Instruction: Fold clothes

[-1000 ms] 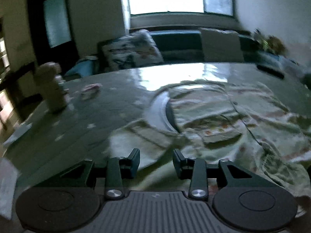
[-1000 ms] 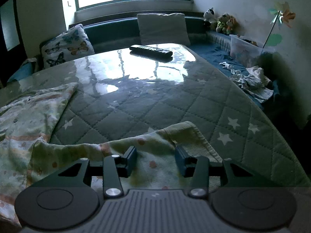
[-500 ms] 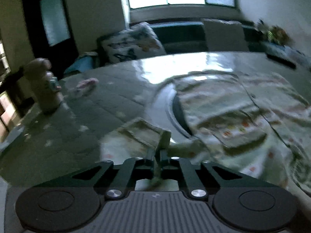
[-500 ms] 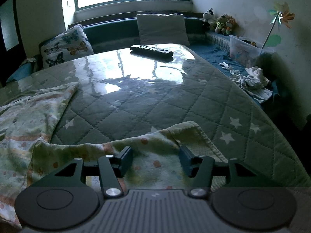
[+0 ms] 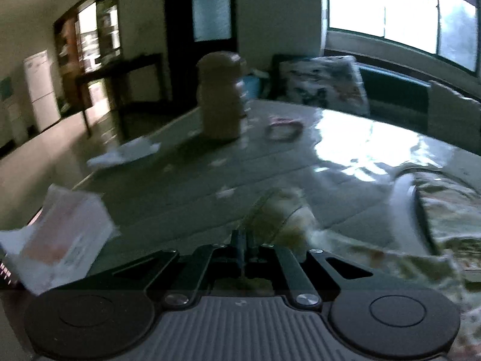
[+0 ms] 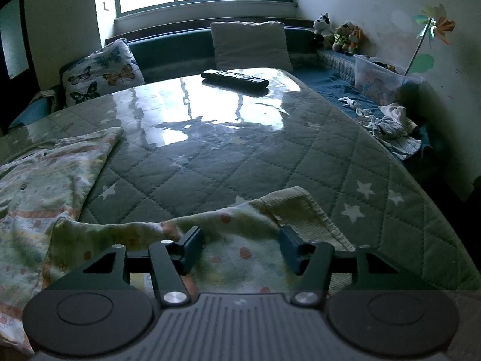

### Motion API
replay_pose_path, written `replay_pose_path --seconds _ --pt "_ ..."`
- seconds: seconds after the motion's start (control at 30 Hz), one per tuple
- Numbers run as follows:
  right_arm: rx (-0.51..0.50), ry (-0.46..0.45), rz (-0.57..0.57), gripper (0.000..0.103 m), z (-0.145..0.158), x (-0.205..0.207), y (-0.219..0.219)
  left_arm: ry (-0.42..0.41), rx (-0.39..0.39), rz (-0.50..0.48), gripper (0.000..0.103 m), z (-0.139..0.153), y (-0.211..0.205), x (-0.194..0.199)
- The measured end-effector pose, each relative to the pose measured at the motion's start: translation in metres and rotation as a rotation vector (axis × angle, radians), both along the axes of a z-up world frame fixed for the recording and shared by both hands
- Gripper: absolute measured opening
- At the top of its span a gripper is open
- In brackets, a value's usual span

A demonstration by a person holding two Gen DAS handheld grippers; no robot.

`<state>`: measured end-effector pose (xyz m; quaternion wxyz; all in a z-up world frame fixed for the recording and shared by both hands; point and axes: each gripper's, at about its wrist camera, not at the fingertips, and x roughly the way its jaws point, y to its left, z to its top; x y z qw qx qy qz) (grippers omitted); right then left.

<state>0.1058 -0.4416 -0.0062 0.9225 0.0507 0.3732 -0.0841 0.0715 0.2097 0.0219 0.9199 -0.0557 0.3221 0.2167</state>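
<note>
Left wrist view: we found the left claw point(image 5: 244, 242) clamped on the garment's cuff point(image 5: 281, 210); the right claw point(image 6: 240, 248) gaped over its other sleeve point(image 6: 288, 210).

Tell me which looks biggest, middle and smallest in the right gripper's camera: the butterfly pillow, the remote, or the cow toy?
As they look in that view:
1. butterfly pillow
2. remote
3. cow toy
The cow toy sits farthest back, so it may really be bigger than it looks.
</note>
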Motion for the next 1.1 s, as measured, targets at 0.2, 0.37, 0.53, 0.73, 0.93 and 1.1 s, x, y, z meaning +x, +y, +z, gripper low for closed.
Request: replay_pose_path --seconds 0.2,0.37,0.53,0.73,0.93,1.1 --pt "0.001 -0.001 0.002 0.062 0.0 0.0 0.001 0.052 -0.018 0.04 0.001 -0.013 0.009 -0.002" --pt "0.005 0.0 0.004 0.062 0.001 -0.003 0.001 0.041 -0.042 -0.091 0.004 -0.005 -0.013 0.001" --pt "-0.003 -0.001 0.007 0.062 0.0 0.0 0.0 0.066 -0.047 -0.192 0.005 -0.013 -0.038 0.023" --pt "-0.013 -0.004 0.011 0.062 -0.001 0.005 -0.001 0.069 0.003 -0.218 0.005 -0.019 -0.051 0.043" --pt "-0.022 -0.025 0.021 0.063 -0.004 0.008 -0.003 0.061 0.057 -0.2 0.005 -0.023 -0.047 0.055" --pt "-0.026 -0.031 0.031 0.063 -0.004 0.013 -0.004 0.058 0.075 -0.191 0.005 -0.024 -0.044 0.059"
